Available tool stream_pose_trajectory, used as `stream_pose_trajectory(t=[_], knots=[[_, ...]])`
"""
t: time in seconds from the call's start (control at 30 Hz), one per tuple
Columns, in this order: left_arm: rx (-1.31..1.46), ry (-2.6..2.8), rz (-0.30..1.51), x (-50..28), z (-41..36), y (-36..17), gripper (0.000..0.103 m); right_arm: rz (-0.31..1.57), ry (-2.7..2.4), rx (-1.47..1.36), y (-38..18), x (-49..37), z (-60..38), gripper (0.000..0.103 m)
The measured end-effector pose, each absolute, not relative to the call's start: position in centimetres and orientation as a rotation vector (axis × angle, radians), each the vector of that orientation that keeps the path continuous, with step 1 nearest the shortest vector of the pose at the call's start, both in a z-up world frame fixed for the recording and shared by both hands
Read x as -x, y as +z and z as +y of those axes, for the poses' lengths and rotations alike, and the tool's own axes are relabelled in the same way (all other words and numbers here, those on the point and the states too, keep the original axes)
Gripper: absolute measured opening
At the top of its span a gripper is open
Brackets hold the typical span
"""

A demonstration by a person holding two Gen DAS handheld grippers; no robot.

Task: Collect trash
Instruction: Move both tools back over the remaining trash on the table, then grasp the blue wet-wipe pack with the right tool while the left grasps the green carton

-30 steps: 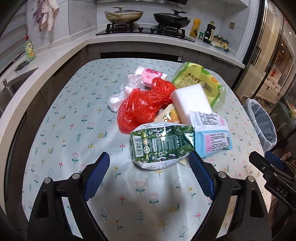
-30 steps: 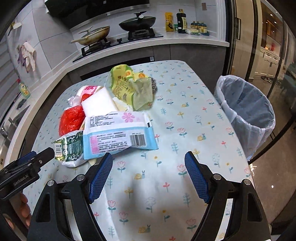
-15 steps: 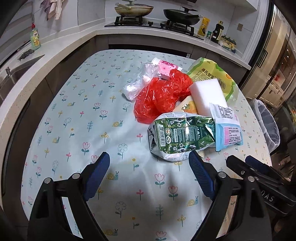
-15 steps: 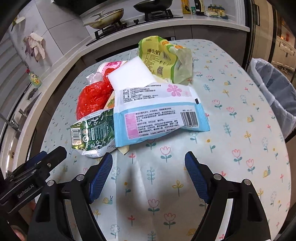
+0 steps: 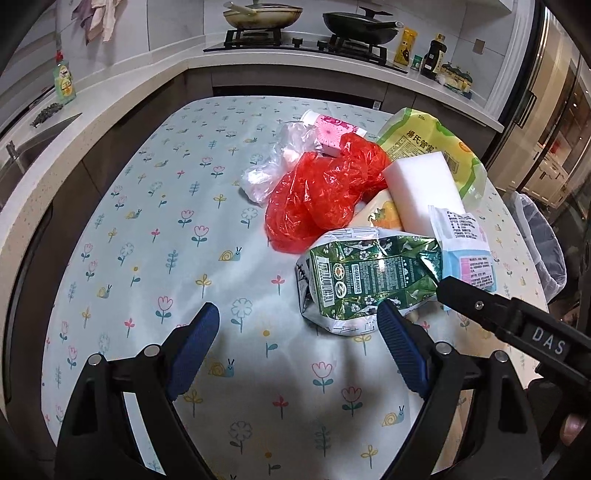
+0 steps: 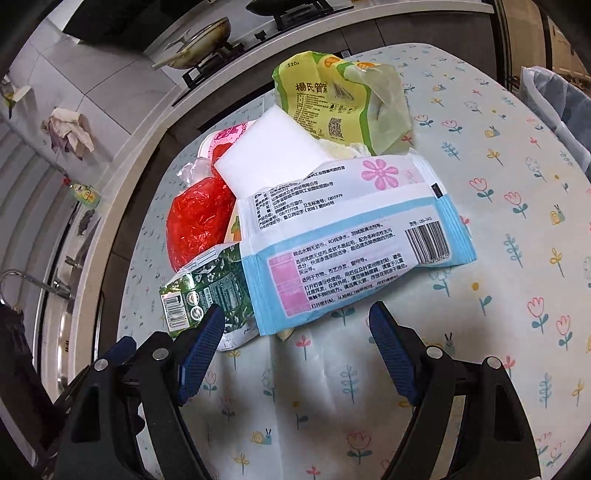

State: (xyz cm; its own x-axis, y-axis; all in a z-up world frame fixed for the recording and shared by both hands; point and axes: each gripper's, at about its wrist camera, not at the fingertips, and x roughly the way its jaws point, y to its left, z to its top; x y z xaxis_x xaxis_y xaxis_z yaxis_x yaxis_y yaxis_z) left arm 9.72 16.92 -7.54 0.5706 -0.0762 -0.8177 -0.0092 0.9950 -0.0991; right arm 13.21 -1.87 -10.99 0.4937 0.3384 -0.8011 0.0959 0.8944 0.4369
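Right claw (image 6: 295, 332) open, black arm marked "DAS" (image 5: 546, 345)

Both grippers pointed steeply downward with blue-padded fingers spread wide and nothing between them, the left gripper (image 5: 297, 347) angled toward twelve o'clock while the right gripper (image 6: 295, 338) sat close at its three o'clock side.

Two pans (image 5: 262, 16) on stove, dish soap bottle (image 5: 65, 81)
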Motion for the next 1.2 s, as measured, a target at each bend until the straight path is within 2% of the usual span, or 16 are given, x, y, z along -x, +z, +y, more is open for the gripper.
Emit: stream_pose_trajectory(t=[0.53, 0.87, 0.93, 1.07, 1.1, 1.13, 1.2], knots=[[0.063, -0.083, 0.992, -10.8, 14.5, -8.6, 0.083, 0.994, -0.003, -0.570, -11.3, -14.1, -9.9, 0.074], [0.066, -0.105, 1.004, -12.0, 13.5, -9.3, 0.083, 0.990, 0.056, -0.647, -12.5, -15.2, -9.6, 0.075], [0.077, -0.107, 1.014, -12.3, 13.6, -9.5, 0.083, 0.987, 0.067, -0.666, -12.7, -15.5, -9.7, 0.065], [0.087, -0.112, 1.013, -12.4, 13.7, -9.5, 0.083, 0.972, 0.094, -0.696, -12.6, -15.5, -10.2, 0.052], [0.088, -0.113, 1.011, -12.4, 13.8, -9.5, 0.083, 0.973, 0.103, -0.693, -12.6, -15.4, -10.3, 0.028], [0.090, -0.114, 1.010, -12.4, 13.8, -9.5, 0.083, 0.978, 0.113, -0.696, -12.6, -15.4, -10.4, 0.022], [0.095, -0.117, 1.006, -12.5, 13.8, -9.4, 0.083, 0.965, 0.117, -0.698, -12.4, -15.0, -10.8, 0.018]])
